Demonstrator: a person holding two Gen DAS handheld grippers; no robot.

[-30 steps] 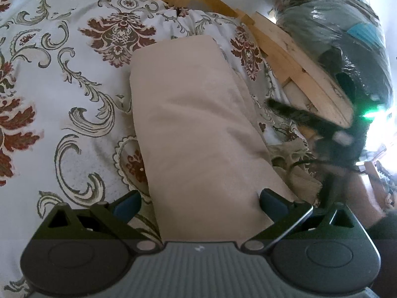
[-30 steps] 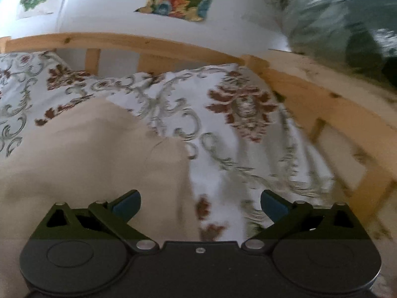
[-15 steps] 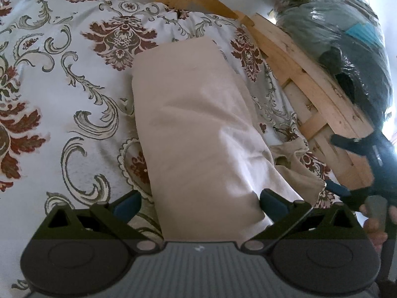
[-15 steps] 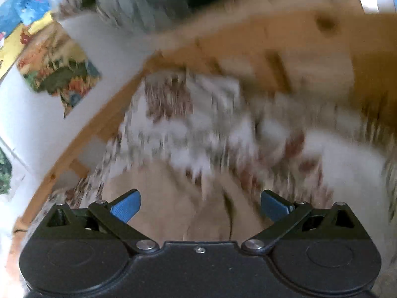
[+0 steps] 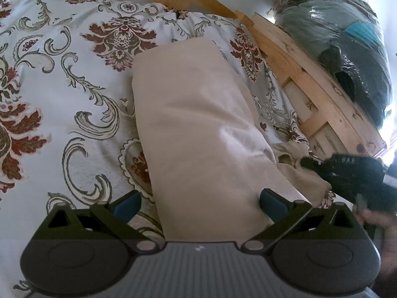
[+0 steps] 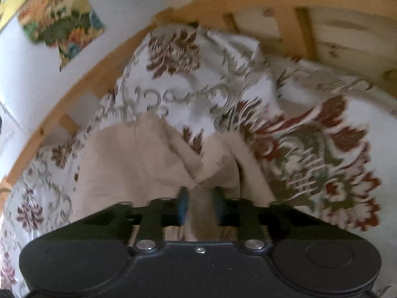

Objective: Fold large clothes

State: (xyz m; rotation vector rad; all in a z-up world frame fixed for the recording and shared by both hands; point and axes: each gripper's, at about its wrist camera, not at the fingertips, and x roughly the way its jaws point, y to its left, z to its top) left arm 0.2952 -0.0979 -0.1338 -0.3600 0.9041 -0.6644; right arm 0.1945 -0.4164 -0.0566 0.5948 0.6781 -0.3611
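Observation:
A beige garment [image 5: 198, 124] lies folded into a long strip on the floral bedspread [image 5: 62, 87]. My left gripper [image 5: 199, 202] is open and hovers over the strip's near end, one finger on each side. A loose beige corner sticks out at the strip's right side, and my right gripper [image 5: 305, 162] is on it in the left wrist view. In the right wrist view my right gripper [image 6: 199, 198] is shut on a bunched fold of the beige garment [image 6: 139, 154].
A wooden bed frame [image 5: 297, 74] runs along the far and right sides of the bed. Bags wrapped in plastic [image 5: 347, 37] are stacked beyond the frame. A colourful picture [image 6: 59, 19] hangs on the white wall.
My right gripper swung down to the loose beige corner at the strip's right and closed on it. My left gripper stayed open over the near end.

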